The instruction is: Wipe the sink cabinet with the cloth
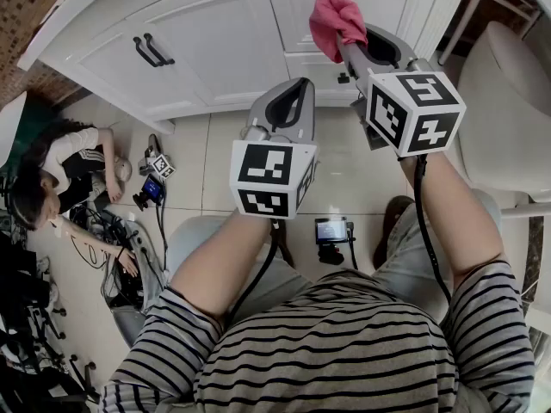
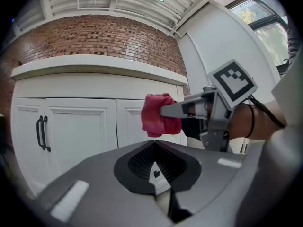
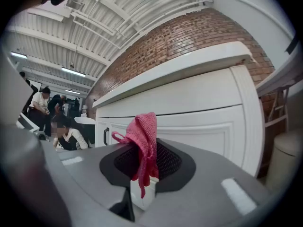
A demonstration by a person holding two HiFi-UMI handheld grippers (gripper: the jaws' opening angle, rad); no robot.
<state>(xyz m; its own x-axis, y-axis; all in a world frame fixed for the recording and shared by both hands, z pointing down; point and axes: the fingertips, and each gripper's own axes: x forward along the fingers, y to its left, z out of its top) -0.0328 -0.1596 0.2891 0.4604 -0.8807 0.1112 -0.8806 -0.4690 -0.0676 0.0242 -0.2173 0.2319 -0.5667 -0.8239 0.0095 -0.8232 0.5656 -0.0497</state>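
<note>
Pink knitted cloth (image 1: pixel 336 17) is clamped in the right gripper (image 1: pixel 346 45) close to the white panelled sink cabinet (image 1: pixel 215 41); the left gripper (image 1: pixel 300 87) is closed, empty.

Two grippers are recorded: one left gripper (image 1: pixel 302 84) and one right gripper (image 1: pixel 346 46), each fitted with one marker cube (image 1: pixel 271 177). One pink cloth (image 1: pixel 334 17) is counted. One white sink cabinet (image 1: pixel 219 28) is noted, with two black door handles (image 1: pixel 143 52) side by side. One seated person (image 1: pixel 60 166) is observed on the floor.
</note>
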